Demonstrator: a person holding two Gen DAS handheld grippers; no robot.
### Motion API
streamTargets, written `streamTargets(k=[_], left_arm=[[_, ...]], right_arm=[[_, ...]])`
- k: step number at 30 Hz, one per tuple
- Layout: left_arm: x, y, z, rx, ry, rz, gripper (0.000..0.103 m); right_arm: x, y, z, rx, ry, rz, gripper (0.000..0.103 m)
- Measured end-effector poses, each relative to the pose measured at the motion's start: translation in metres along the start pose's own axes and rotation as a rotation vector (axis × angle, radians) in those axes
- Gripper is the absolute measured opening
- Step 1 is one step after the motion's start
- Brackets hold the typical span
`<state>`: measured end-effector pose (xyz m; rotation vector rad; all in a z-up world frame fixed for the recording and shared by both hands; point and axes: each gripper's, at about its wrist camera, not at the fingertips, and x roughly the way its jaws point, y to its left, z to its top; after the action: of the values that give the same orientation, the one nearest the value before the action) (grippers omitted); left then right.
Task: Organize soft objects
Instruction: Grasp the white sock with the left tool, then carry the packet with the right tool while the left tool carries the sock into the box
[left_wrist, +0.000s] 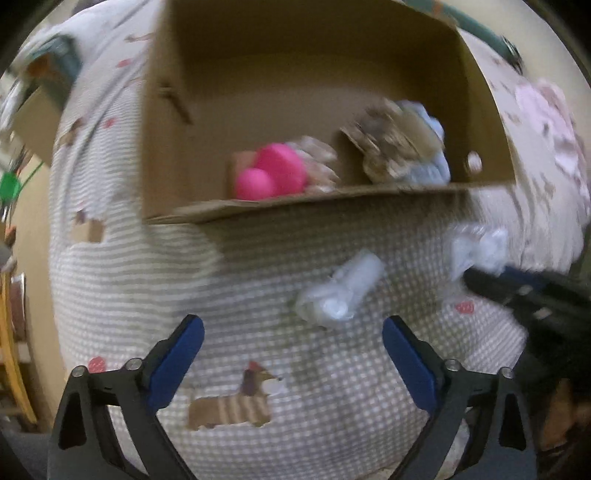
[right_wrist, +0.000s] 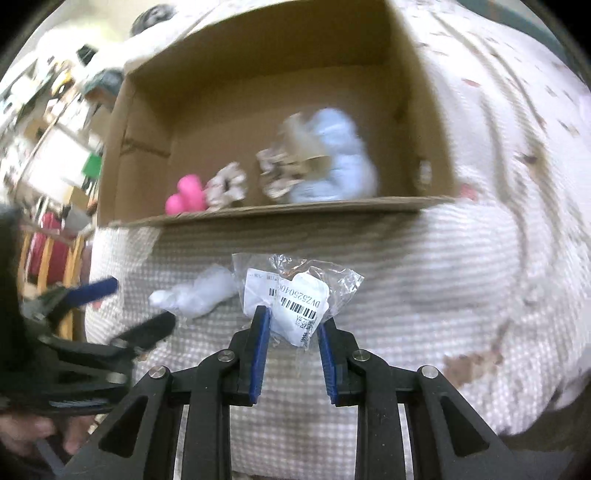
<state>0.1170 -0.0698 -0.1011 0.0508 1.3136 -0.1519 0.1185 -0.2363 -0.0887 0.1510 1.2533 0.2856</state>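
Observation:
A cardboard box lies on the checked bed cover, open toward me. Inside are a pink soft toy, patterned scrunchies and a light blue cloth. My left gripper is open and empty, just short of a white bagged roll on the cover. My right gripper is shut on a clear plastic bag with a barcode label, held in front of the box. The roll also shows in the right wrist view, with the left gripper beside it.
The bed cover carries dog patterns. Shelves and clutter stand at the left, with a wooden chair beside the bed. A pink-printed cloth lies at the right of the box.

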Motion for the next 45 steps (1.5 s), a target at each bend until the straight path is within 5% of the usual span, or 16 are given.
streamTargets(k=[7, 12, 21, 40, 45], left_arm=[[0.017, -0.025, 0.004, 0.097, 0.023, -0.012, 0.073], [0.029, -0.032, 0.006, 0.12, 0.053, -0.003, 0.032], [0.01, -0.003, -0.006, 0.05, 0.04, -0.053, 0.027], [-0.061, 0.065, -0.042, -0.106, -0.033, -0.003, 0.027], [-0.098, 0.056, -0.031, -0.104, -0.116, 0.004, 0.027]], right_arm=[[-0.029, -0.031, -0.005, 0.077, -0.06, 0.018, 0.028], [-0.032, -0.035, -0.009, 0.091, -0.069, 0.017, 0.028], [-0.036, -0.027, -0.007, 0.064, -0.081, 0.026, 0.028], [-0.036, -0.006, -0.003, 0.003, -0.098, 0.064, 0.028], [-0.056, 0.003, -0.002, -0.029, -0.151, 0.062, 0.028]])
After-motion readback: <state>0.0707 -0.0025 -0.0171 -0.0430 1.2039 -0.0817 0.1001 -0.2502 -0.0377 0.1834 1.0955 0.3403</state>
